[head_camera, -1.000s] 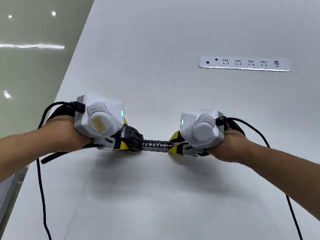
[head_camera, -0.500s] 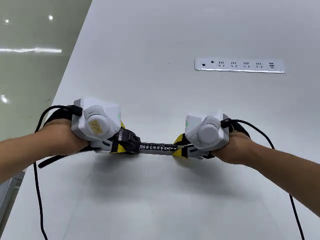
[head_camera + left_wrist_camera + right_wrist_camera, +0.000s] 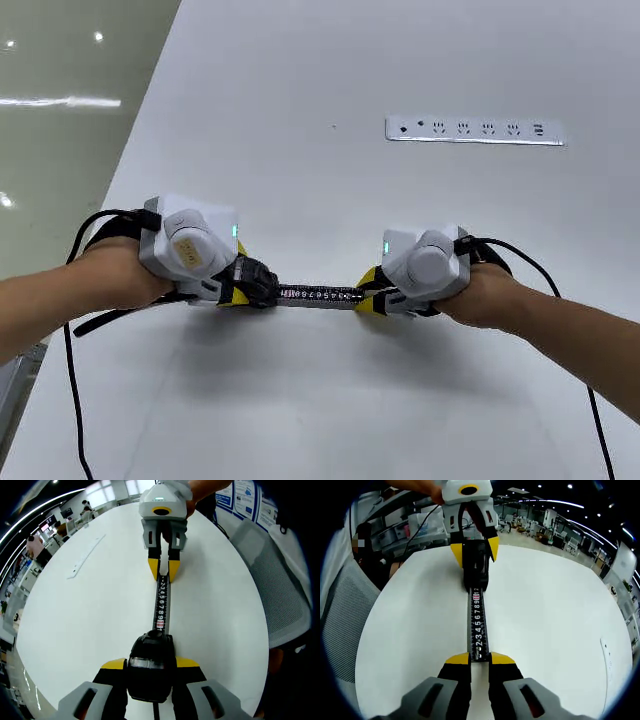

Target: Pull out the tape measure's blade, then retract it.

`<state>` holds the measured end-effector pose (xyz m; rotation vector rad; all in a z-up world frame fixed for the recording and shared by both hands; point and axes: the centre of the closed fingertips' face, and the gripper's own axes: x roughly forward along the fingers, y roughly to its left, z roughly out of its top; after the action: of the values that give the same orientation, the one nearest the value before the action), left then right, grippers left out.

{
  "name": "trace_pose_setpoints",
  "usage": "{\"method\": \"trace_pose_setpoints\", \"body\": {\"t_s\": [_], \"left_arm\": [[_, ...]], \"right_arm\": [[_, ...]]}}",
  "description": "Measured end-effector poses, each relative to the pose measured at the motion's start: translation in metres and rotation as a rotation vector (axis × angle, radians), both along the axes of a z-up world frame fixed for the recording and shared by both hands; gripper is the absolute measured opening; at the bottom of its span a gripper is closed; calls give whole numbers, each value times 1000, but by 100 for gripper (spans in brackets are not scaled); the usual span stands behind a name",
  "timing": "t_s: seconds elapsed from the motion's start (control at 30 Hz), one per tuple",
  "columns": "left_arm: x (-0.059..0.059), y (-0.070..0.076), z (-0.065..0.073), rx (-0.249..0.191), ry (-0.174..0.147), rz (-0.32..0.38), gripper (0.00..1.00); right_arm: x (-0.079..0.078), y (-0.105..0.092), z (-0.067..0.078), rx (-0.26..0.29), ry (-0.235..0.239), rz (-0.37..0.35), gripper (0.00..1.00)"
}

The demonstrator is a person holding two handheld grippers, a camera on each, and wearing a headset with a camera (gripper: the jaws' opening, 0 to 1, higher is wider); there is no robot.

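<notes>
**Tape blade drawn out between two grippers**

Nearest the person, both grippers sit low over the white worktop (image 3: 330, 400), facing each other. The left gripper (image 3: 240, 290) has its yellow-tipped fingers (image 3: 114, 664) pinching the black case of the tape measure (image 3: 151, 670) from both sides. From the case the blade (image 3: 320, 294) runs straight across with its numbered face up. Whether it touches the worktop cannot be told. It ends at the right gripper (image 3: 480, 659), whose fingers are pinching the blade's end by the lowest numbers. In the head view the case is on the left and the blade's end on the right. Black cables (image 3: 78, 380) trail back from the grippers past the person's forearms. Farther off on the worktop, well apart from the tape measure, lies a white power strip (image 3: 474, 130). Beyond the worktop's left edge is a glossy floor (image 3: 60, 120) with light reflections.
</notes>
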<state>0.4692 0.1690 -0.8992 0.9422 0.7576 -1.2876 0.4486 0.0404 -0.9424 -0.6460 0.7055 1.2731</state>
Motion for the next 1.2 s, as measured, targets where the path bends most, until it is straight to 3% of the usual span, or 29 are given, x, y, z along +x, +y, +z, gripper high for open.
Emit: {"method": "trace_pose_setpoints", "body": {"t_s": [1.2], "left_arm": [[0, 0, -1, 5, 2, 2, 31]], "right_arm": [[-6, -49, 3, -11, 25, -54, 10]]}}
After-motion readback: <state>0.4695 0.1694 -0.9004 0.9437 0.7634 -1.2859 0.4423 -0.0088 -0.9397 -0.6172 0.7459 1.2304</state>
